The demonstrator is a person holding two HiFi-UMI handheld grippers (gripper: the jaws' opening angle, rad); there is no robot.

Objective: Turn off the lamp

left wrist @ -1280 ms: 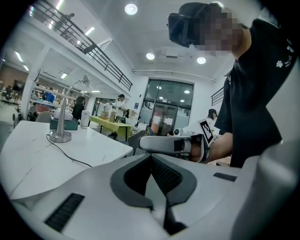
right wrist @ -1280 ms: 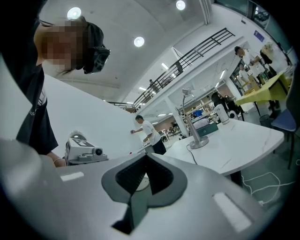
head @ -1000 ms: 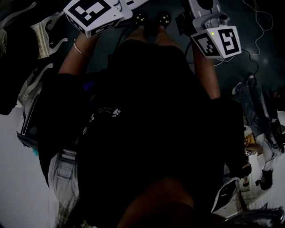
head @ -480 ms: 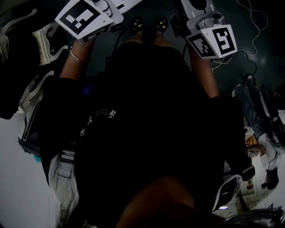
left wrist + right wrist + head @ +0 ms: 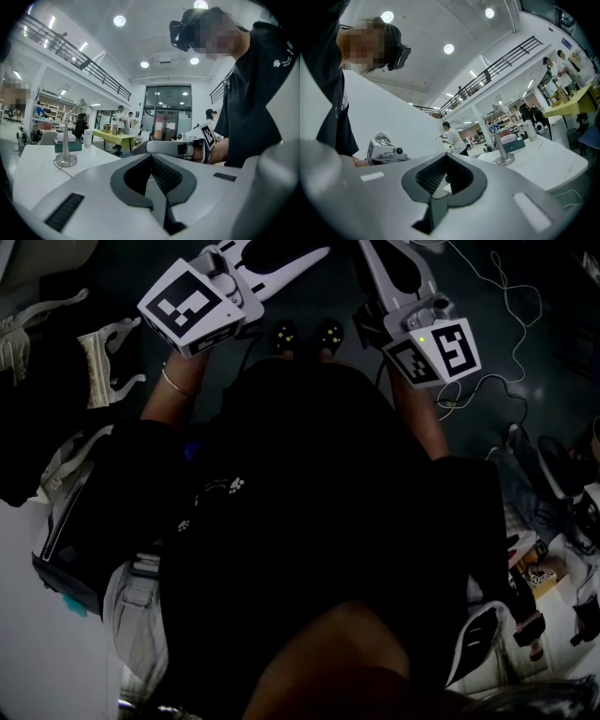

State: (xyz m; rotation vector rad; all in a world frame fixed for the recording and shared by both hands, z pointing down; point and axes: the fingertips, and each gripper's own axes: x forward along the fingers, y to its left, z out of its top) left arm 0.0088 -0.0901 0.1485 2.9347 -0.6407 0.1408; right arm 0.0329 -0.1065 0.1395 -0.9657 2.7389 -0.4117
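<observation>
The left gripper (image 5: 151,156) and the right gripper (image 5: 446,155) both have their jaws pressed together, gripping nothing. The lamp (image 5: 66,158) stands upright on a white table (image 5: 33,171), near its far edge, in front of a teal box (image 5: 60,146). Beyond lies a bright hall with a mezzanine railing (image 5: 91,68) and glass doors (image 5: 167,115).

The left gripper (image 5: 151,157) has its jaws pressed together with nothing between them. Beyond, at the left, the lamp (image 5: 66,158) stands on its round metal base on a white table (image 5: 33,176), and the right gripper (image 5: 140,148) reaches in from the right, beside a person's dark shirt (image 5: 253,93)
</observation>
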